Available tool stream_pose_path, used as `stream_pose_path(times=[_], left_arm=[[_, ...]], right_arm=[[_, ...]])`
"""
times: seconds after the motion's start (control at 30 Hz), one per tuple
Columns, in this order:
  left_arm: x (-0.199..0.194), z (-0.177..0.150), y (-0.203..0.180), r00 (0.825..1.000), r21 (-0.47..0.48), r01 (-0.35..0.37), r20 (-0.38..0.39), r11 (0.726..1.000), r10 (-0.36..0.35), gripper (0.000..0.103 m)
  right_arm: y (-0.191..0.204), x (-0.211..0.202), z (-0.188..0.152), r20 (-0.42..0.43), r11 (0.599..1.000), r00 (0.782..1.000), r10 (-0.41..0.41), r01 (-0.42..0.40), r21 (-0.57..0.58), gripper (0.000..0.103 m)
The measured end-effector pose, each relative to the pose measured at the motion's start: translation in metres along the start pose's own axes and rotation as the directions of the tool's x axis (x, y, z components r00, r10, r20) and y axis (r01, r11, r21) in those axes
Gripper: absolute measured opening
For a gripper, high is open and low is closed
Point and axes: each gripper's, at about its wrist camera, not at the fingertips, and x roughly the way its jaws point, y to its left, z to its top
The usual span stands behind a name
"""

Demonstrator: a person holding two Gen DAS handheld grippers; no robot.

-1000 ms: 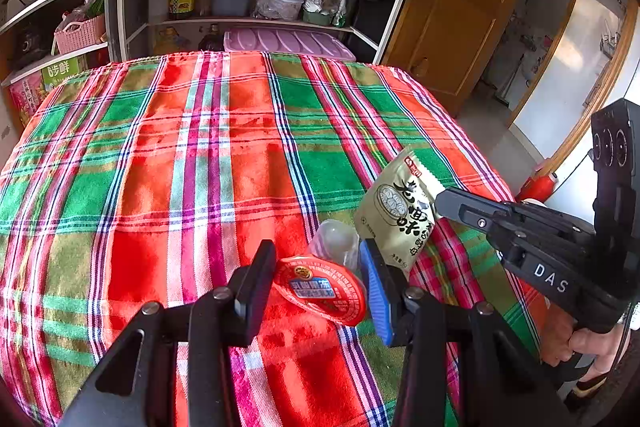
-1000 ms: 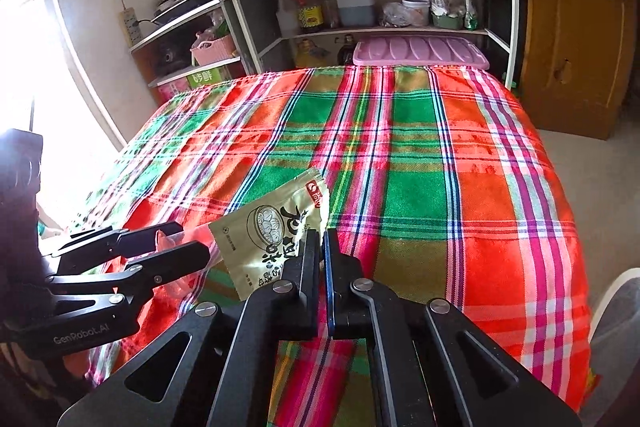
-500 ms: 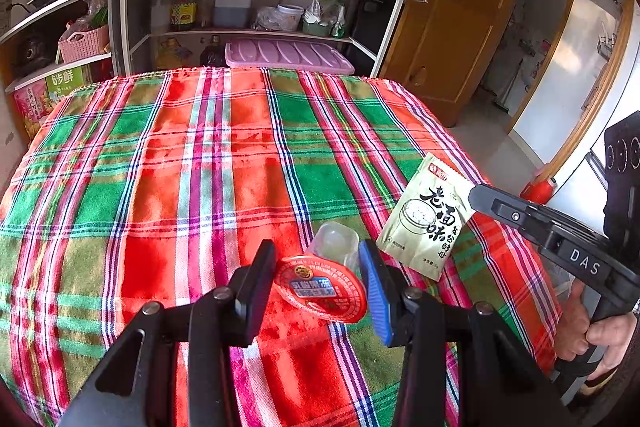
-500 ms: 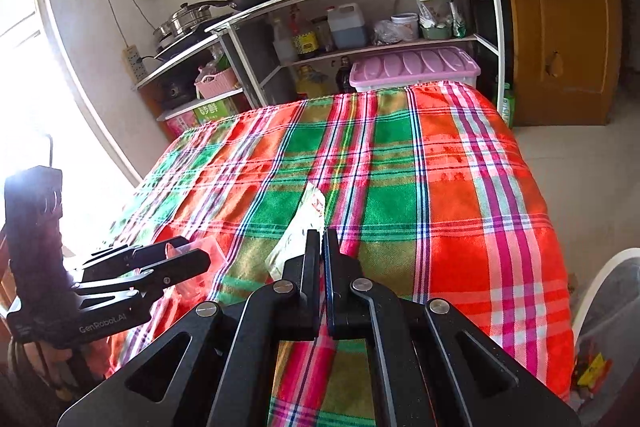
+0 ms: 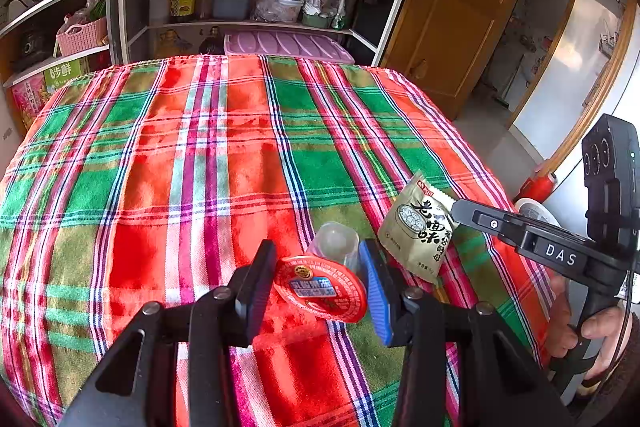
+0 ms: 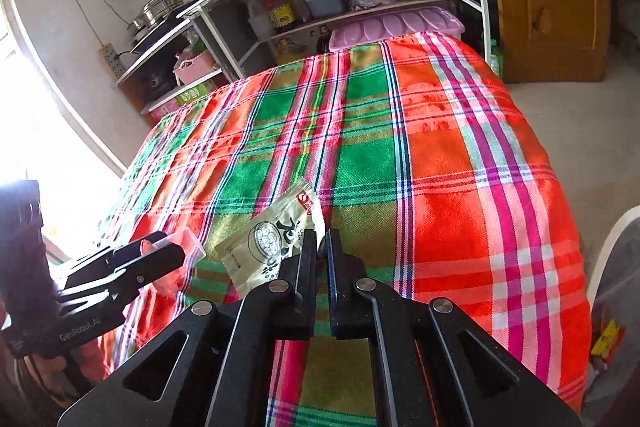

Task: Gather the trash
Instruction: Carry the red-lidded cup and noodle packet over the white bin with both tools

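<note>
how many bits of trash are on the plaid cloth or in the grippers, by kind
jelly cup with red foil lid, between the left gripper's fingers: 1
snack packet, beige-green, at the right gripper's tip: 1
total: 2

Both wrist views look steeply down, close, sharing the plaid tablecloth (image 5: 200, 167).

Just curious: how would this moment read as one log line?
left tongs: gripping jelly cup | right tongs: just opening, snack packet edge between
</note>
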Motion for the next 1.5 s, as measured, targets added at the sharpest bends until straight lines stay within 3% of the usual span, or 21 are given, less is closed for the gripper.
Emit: stream_pose_path(times=[0.07,0.1,0.2,0.27,0.4,0.73,0.97,1.27,1.5], left_arm=[[0.001,0.000,0.000,1.000,0.003,0.000,-0.001,1.000,0.000,0.045],[0.001,-0.001,0.001,1.000,0.000,-0.001,-0.001,1.000,0.001,0.045],[0.002,-0.001,0.002,1.000,-0.002,0.001,-0.003,1.000,-0.001,0.045],[0.003,-0.001,0.002,1.000,-0.002,0.002,-0.004,1.000,-0.002,0.045],[0.003,-0.002,0.003,1.000,-0.003,0.002,-0.004,1.000,-0.002,0.045],[0.003,-0.002,0.002,1.000,0.000,-0.004,-0.006,1.000,0.004,0.045],[0.000,-0.002,0.000,1.000,0.002,-0.014,-0.004,1.000,0.014,0.045],[-0.020,-0.005,-0.023,0.997,0.066,-0.071,0.035,0.995,0.068,0.045],[-0.034,-0.003,-0.060,0.997,0.134,-0.040,0.064,0.990,0.032,0.045]], right_arm=[[-0.002,0.001,0.001,-0.003,0.999,1.000,-0.004,0.005,0.039,0.035],[-0.002,0.003,0.002,-0.004,0.999,1.000,-0.012,0.012,0.044,0.039],[0.005,0.013,0.003,-0.046,0.999,0.999,0.021,-0.019,0.027,0.043],[0.011,0.018,0.002,-0.056,1.000,0.998,-0.016,0.016,-0.006,0.043],[0.023,0.022,-0.001,-0.040,0.995,0.996,-0.082,0.080,-0.064,0.043],[0.042,0.023,-0.013,-0.013,0.966,0.986,-0.168,0.162,-0.203,0.010],[0.040,0.012,-0.014,0.015,0.975,0.989,-0.150,0.151,-0.166,0.009],[0.031,-0.032,-0.014,0.093,0.982,0.987,-0.134,0.145,-0.119,0.009],[0.012,-0.068,-0.021,0.137,0.987,0.981,-0.140,0.148,-0.054,0.009]])
